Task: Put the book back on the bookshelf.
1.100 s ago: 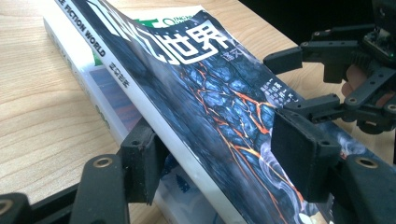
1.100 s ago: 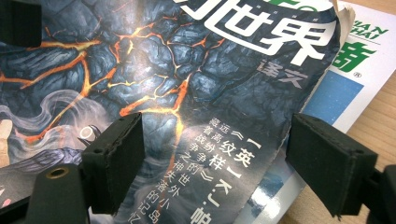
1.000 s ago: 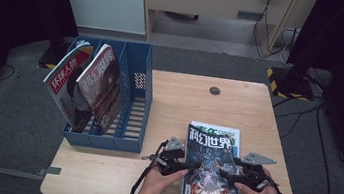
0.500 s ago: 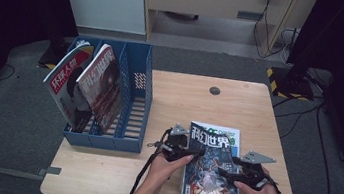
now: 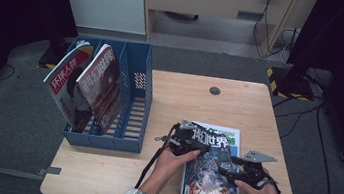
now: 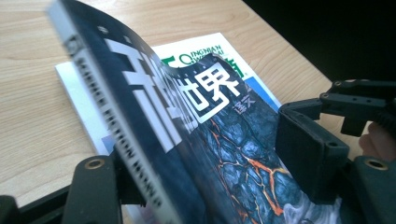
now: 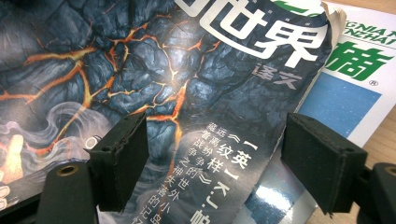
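A dark magazine [image 5: 209, 180] with a cracked-lava cover lies on a white, green and blue magazine [image 5: 229, 133] at the table's near right. My left gripper [image 5: 198, 143] reaches in from the left at the dark magazine's top spine corner. In the left gripper view the spine edge [image 6: 140, 135] is raised and leans by the left jaw, and my left gripper [image 6: 205, 149] stands open, its jaws having just widened a little. My right gripper [image 5: 224, 172] hovers open over the cover's right half; in the right gripper view my right gripper [image 7: 217, 130] straddles the cover [image 7: 163, 70], its jaws having narrowed slightly.
A blue file rack [image 5: 135, 103] stands at the table's left with two upright magazines [image 5: 67, 83] [image 5: 104, 82] leaning in it. A round cable hole [image 5: 214, 90] sits near the far edge of the wooden table [image 5: 184, 101]. Dark floor and cables surround the table.
My left gripper has moved away from the person and slightly right along the magazine's spine, and the spine edge has come up. The right gripper has stayed put.
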{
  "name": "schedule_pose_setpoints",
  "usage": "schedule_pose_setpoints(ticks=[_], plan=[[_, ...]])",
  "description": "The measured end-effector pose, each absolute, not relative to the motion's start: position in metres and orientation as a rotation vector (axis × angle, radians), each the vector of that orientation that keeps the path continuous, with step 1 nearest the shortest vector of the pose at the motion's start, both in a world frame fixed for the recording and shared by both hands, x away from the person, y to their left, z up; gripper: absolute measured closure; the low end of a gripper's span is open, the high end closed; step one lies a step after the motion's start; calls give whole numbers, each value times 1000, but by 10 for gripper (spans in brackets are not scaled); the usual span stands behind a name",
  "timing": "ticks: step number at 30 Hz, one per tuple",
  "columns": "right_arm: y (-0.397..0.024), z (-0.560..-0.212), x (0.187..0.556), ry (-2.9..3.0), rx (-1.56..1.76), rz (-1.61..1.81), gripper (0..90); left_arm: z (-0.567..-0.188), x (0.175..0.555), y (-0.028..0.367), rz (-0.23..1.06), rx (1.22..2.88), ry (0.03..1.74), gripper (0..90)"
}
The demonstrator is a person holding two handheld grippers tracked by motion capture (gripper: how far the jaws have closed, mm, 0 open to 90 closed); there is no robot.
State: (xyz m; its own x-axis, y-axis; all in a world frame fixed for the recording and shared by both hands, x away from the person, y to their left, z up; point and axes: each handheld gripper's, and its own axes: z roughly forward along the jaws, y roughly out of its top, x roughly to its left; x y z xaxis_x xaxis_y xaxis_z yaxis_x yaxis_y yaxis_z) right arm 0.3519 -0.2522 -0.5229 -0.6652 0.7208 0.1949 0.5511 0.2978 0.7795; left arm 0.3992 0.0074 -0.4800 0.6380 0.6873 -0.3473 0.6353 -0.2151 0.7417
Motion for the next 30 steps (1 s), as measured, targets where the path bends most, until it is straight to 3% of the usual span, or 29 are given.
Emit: schedule_pose_setpoints(ticks=[20,22,25,30], plan=[[-253,-523,353,2369,1181,1317,253,-487,408,1,21,1874,1045,387],[-253,-523,353,2368,1180,1317,256,-487,408,1,47,1878,1057,441],[-252,-523,352,2363,1179,1312,252,-484,405,2,111,1862,1059,602],[-251,-523,352,2367,1176,1311,239,-475,399,5,143,1810,1021,731]])
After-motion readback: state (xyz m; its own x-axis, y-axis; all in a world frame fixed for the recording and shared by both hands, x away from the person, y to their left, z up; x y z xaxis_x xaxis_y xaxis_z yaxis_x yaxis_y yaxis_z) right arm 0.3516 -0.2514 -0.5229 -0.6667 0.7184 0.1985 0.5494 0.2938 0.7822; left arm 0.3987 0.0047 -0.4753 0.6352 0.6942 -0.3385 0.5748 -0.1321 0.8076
